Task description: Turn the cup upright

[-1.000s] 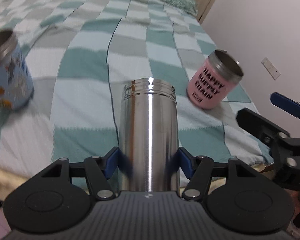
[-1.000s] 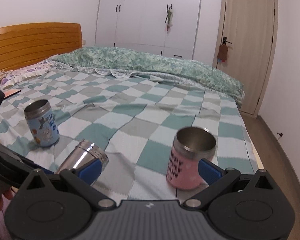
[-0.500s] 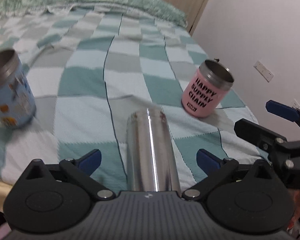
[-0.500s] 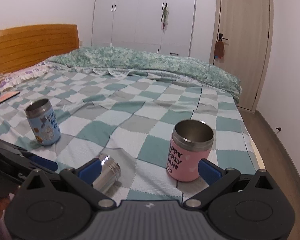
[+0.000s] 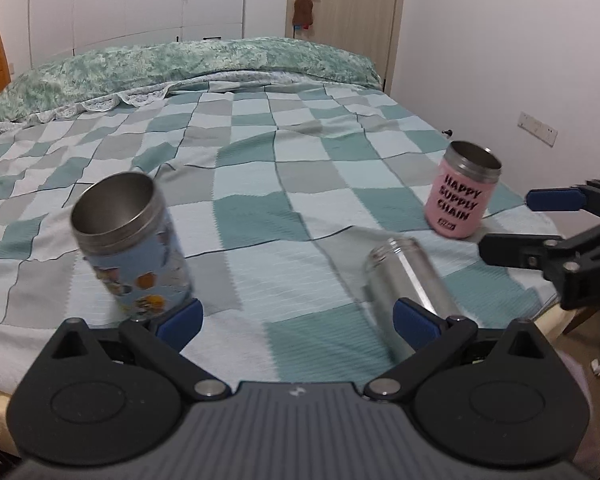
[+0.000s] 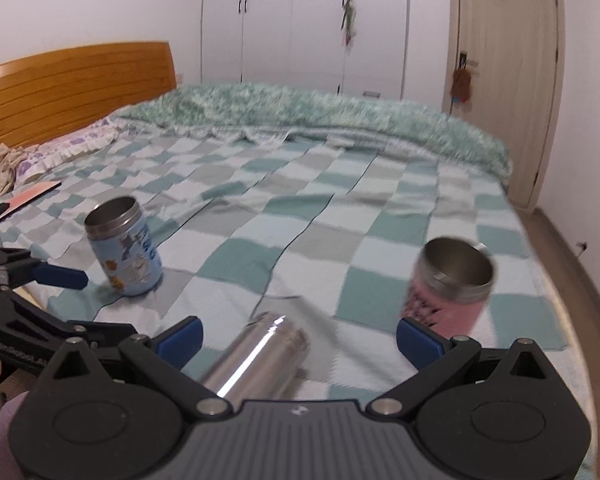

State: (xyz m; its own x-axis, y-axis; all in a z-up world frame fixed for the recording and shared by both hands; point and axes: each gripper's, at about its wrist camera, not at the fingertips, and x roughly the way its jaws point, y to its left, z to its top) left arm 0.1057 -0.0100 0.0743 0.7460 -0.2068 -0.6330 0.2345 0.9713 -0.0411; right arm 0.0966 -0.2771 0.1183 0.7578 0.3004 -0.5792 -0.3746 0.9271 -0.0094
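Observation:
A plain steel cup (image 5: 406, 284) lies on its side on the checked bedspread, its mouth pointing away; in the right wrist view it (image 6: 256, 360) lies between that gripper's fingers. My left gripper (image 5: 296, 320) is open and empty, the steel cup beside its right finger. My right gripper (image 6: 298, 336) is open and empty, low over the steel cup; it also shows in the left wrist view (image 5: 540, 224). A blue cartoon cup (image 5: 130, 240) and a pink lettered cup (image 5: 462, 194) stand upright.
The checked bedspread (image 5: 260, 184) covers the bed, with a green duvet (image 5: 180, 64) heaped at the far side. The bed's near edge runs under both grippers. A wooden headboard (image 6: 72, 88) and a phone (image 6: 20, 202) are at the left.
My left gripper opened and let go of the steel cup, then drew back and swung left. The steel cup now lies on the bed. The right gripper moved over it.

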